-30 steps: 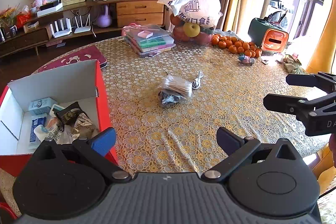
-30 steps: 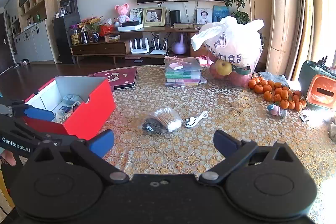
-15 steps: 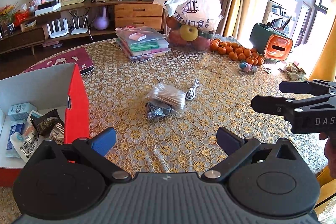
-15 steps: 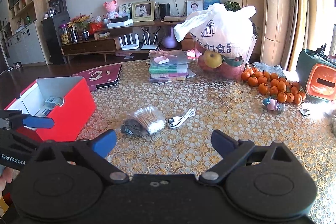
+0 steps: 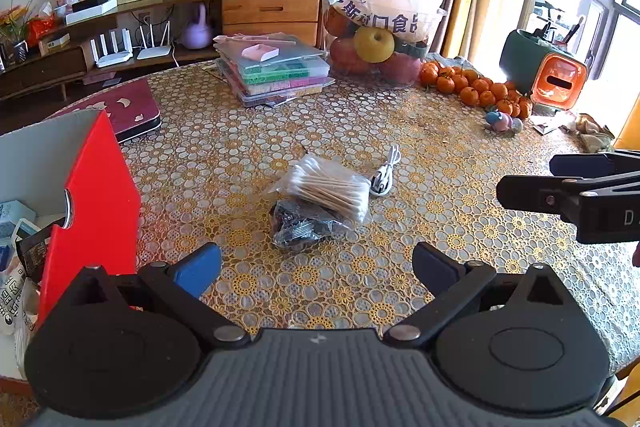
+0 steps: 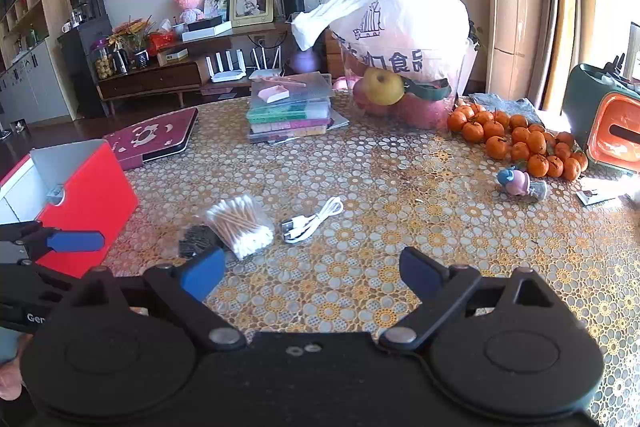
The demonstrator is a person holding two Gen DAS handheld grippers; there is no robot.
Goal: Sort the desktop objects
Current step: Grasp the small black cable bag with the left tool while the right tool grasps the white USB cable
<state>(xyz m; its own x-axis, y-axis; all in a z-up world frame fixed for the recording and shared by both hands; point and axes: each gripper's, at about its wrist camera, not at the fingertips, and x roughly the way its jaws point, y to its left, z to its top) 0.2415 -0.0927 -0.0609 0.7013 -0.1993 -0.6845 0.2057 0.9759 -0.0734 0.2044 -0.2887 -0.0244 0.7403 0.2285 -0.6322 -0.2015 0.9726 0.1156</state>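
- Left wrist view: the left hand-held gripper (image 5: 316, 269) is spread wide at the bottom of the frame, holding and touching nothing.
- Just above it, mid-frame on the desk (image 5: 440, 147), a bag of cotton swabs (image 5: 326, 189) rests partly on a dark packet (image 5: 298, 227); a white cable (image 5: 386, 173) lies beside them.
- A red box (image 5: 92, 195) is cut off at the left edge.
- Right wrist view: the right hand-held gripper (image 6: 310, 273) is equally wide and empty; the dark packet's contents are hard to make out.
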